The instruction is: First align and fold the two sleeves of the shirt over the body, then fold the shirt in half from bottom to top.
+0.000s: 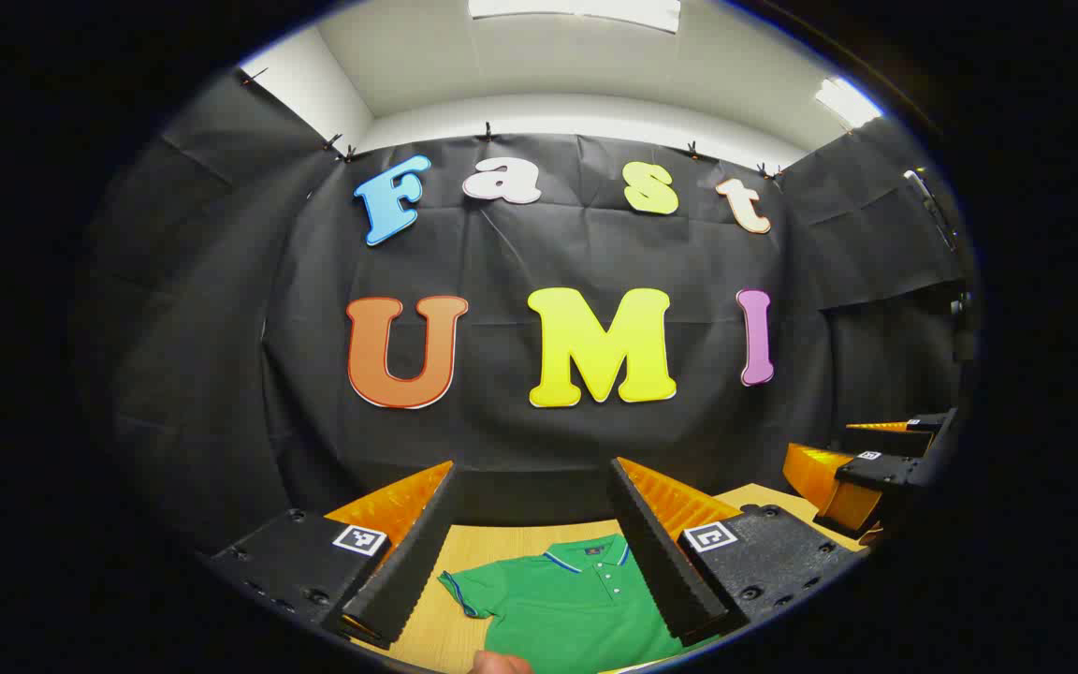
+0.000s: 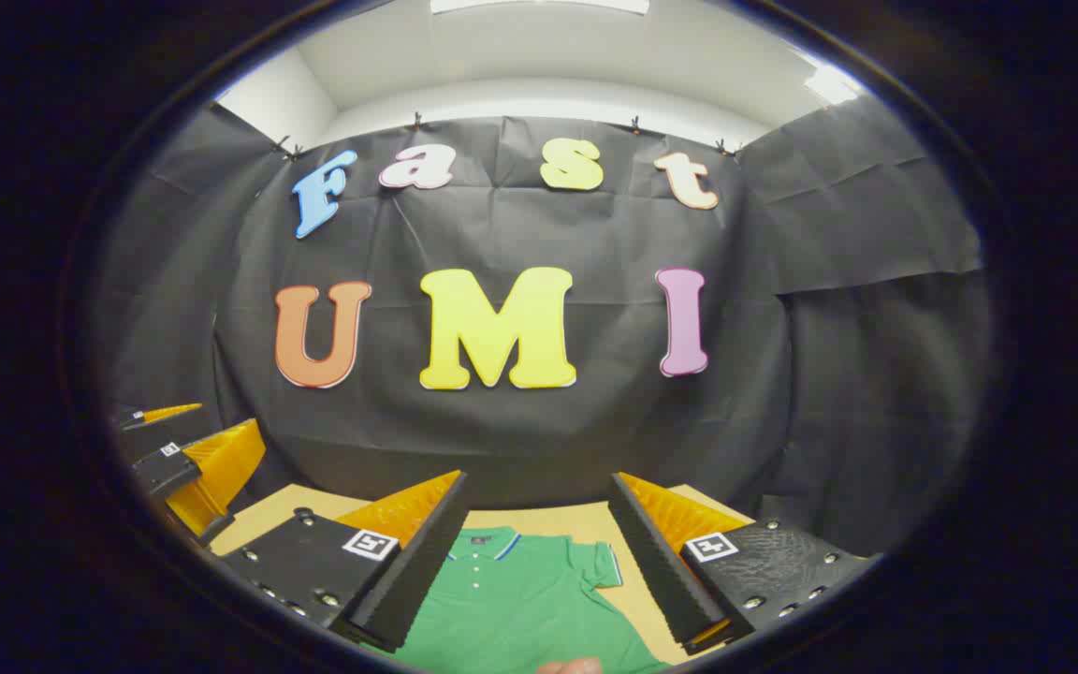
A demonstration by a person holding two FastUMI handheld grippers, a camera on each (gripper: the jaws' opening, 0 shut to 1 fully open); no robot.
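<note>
Lay flat on the pale wooden table (image 1: 464,562), the green polo shirt (image 1: 576,608), collar toward the black cloth wall (image 1: 539,440) and buttons up; seen again in the right gripper view as the same shirt (image 2: 511,608) on the same table (image 2: 558,520); trimmed with blue-and-white stripes along collar and sleeve cuffs. Spread out to the side of the shirt's body in the left gripper view, one short sleeve (image 1: 469,590), unfolded; spread out likewise in the right gripper view, the other sleeve (image 2: 600,564), also unfolded; both sleeves resting on the table beside the body, not over it. Hung above the shirt, the left claw (image 1: 531,543), fingers held wide apart with nothing between them, clear of the cloth; hung above the shirt too, the right claw (image 2: 536,552), fingers equally spread and gripping nothing. Visible off to the side of the shirt near the edge of the left gripper view, the right claw (image 1: 852,468) again, raised above the table; visible near the opposite edge of the right gripper view, the left claw (image 2: 188,459), also raised. Peeped in at the lower rim, just at the shirt's near side, a fingertip (image 1: 500,664) in the left gripper view and another fingertip (image 2: 569,666) in the right gripper view; whether touching the fabric, impossible to tell.
</note>
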